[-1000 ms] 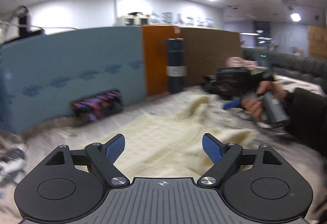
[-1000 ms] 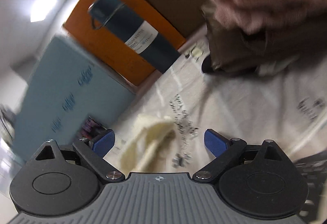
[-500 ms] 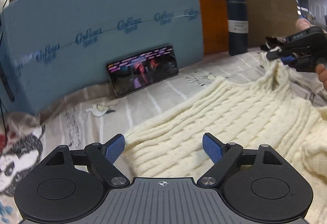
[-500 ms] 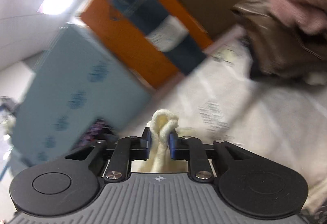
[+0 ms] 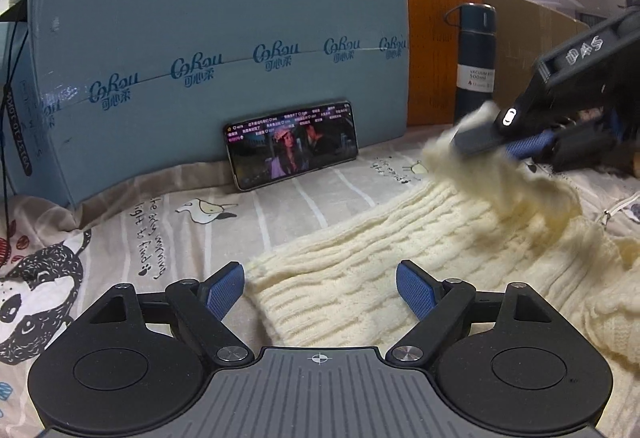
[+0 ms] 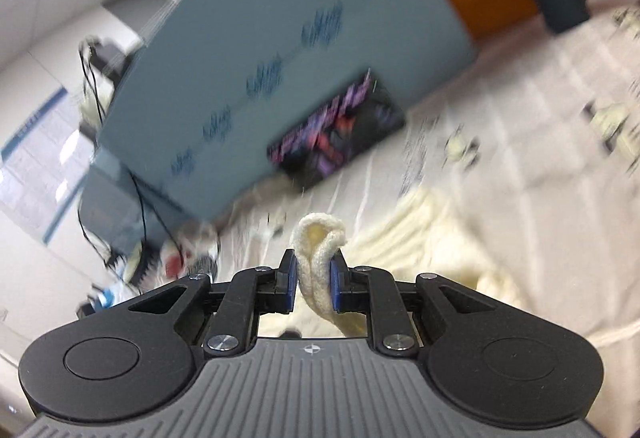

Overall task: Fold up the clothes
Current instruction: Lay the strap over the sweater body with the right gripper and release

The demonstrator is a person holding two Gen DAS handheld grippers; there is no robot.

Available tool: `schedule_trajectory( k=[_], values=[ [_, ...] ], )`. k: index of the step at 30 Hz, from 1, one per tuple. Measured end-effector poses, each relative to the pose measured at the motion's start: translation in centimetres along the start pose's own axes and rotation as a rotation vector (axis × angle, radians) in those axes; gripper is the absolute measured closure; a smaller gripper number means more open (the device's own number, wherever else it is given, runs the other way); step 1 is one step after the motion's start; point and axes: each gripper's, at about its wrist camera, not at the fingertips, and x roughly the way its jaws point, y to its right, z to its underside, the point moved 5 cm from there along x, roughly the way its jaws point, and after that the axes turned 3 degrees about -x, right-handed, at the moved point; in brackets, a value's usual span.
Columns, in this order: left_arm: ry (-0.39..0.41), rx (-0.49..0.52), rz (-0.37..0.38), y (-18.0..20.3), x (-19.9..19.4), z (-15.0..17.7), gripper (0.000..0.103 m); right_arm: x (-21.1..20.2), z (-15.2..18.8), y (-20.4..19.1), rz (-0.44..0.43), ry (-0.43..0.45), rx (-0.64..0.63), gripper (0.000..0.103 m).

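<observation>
A cream cable-knit sweater (image 5: pixel 360 258) lies on a printed grey-and-white cloth (image 5: pixel 280 206), its ribbed length running from the near centre up toward the far right, where the right gripper (image 6: pixel 314 276) is clenched on a bunched fold of it and lifts that end. The left gripper (image 5: pixel 320 290) hovers over the near hem, its jaws released and wide, gripping nothing. Behind stand a pale blue cardboard panel (image 5: pixel 200 38), a lit black smartphone (image 5: pixel 292 144) leaning on it, and a dark blue vacuum flask (image 5: pixel 474 62).
</observation>
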Motion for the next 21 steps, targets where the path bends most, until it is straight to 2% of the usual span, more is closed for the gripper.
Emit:
schedule_trajectory(
  k=[1,2,4,8,13,15,18,21],
  values=[
    [0.004,-0.006,0.0,-0.1,-0.1,0.0,0.017,0.6,0.6,-0.4,0.021,-0.02,-0.012,0.078],
    [0.009,-0.012,-0.002,-0.2,-0.3,-0.1,0.017,1.2,1.1,-0.6,0.044,-0.041,-0.015,0.063],
    [0.019,-0.023,-0.007,-0.5,-0.6,-0.2,0.017,1.9,2.1,-0.7,0.028,-0.088,0.006,0.046],
    [0.04,-0.046,-0.023,-1.0,-1.0,-0.4,0.017,2.1,2.3,-1.6,-0.025,-0.096,0.004,0.019],
    [0.095,-0.077,-0.05,-1.8,-1.9,-0.5,0.017,0.7,2.1,-2.7,-0.073,-0.102,-0.046,0.014],
    [0.142,-0.084,-0.045,-2.0,-2.7,-0.7,0.017,-1.4,1.9,-3.3,-0.099,-0.043,-0.112,0.011],
    [0.246,-0.068,-0.003,-1.8,-4.5,-1.1,0.017,-5.5,1.9,-3.8,-0.085,0.088,-0.283,0.003],
    [0.341,0.021,0.08,-0.3,-7.1,-1.1,0.013,-9.5,3.3,-3.0,-0.003,0.2,-0.514,0.001]
  ],
)
